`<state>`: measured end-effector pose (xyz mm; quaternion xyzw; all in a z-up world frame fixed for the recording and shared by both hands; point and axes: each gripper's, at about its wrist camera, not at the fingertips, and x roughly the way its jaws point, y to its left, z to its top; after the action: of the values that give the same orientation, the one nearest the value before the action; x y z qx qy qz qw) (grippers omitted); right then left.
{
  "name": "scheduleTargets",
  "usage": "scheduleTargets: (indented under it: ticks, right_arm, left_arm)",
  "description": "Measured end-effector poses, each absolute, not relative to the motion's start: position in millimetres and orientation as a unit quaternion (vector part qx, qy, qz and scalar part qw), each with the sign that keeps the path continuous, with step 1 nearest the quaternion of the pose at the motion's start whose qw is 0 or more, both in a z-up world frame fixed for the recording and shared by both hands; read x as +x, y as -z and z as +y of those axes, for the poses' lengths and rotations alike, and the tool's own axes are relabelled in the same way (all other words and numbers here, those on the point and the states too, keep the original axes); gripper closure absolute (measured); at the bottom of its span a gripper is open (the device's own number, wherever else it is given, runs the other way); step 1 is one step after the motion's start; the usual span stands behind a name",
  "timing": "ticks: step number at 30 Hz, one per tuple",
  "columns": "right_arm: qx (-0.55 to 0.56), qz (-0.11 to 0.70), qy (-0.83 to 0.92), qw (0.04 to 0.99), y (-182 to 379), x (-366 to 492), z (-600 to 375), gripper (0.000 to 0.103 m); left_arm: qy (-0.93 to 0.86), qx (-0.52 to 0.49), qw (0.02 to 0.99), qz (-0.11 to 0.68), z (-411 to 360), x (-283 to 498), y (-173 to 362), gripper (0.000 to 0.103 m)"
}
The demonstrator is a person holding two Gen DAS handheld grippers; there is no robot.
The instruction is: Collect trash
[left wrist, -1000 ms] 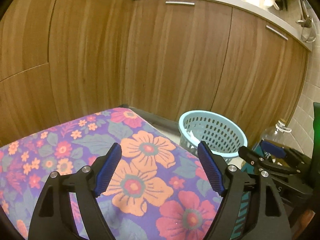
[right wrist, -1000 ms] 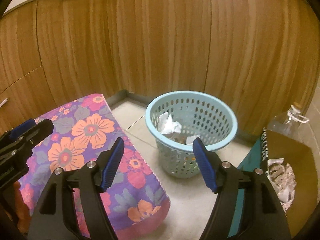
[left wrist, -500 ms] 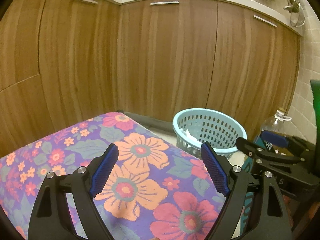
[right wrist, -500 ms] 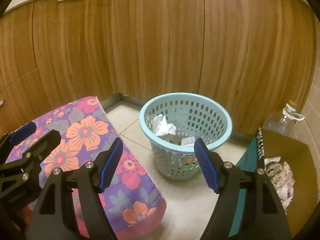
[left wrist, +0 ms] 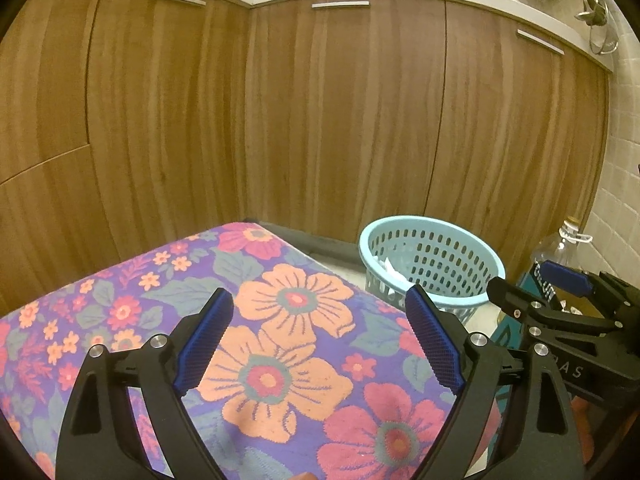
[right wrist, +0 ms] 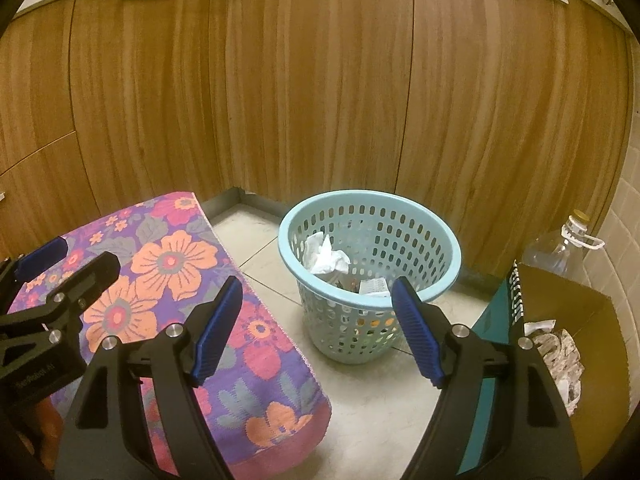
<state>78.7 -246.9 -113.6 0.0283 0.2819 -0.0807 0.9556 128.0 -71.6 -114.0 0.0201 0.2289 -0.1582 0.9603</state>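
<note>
**Two grippers hang empty over floral bench as trash sits in blue basket**

In a kitchen corner lined with wooden cabinet doors [right wrist: 320, 100], the left gripper [left wrist: 316, 340], black-framed with ribbed blue pads, hovers over a bench covered in a purple cloth printed with orange and pink flowers [left wrist: 280, 312]. Its jaws are opening, and nothing lies between them but the patterned cloth below. The right gripper [right wrist: 316, 324], of the same black-and-blue build, is held beside the bench's right edge, above the pale tiled floor [right wrist: 380, 392]; its jaws stand spread apart and grasp nothing. Each tool shows at the margin of the other's camera view.

The trash, crumpled white paper [right wrist: 326, 258] and a small flat white packet [right wrist: 374, 286], lies inside a round light-blue plastic basket with perforated walls [right wrist: 440, 232]. The basket stands on the floor well clear of the bench's far right corner, near the foot of the cabinets. Seen from the right wrist, the basket's near rim falls between the spread pads, though the tool is apart from it.

To the right of the basket, against the tiled wall, stands a clear plastic bottle with a white handle ring [right wrist: 560, 248]. Just in front of it is an open brown cardboard box with a teal printed side [right wrist: 568, 320], holding pale crumpled material [right wrist: 560, 356] whose kind cannot be told.
</note>
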Motion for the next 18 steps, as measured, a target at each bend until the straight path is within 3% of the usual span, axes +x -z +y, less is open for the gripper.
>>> scheduleTargets:
  ticks: [18]
  right_arm:
    - [0.028,0.279,0.082,0.956,112.1,76.3,-238.9,0.030]
  left_arm:
    - [0.148,0.016,0.962,0.227,-68.6,129.9,118.1,0.017]
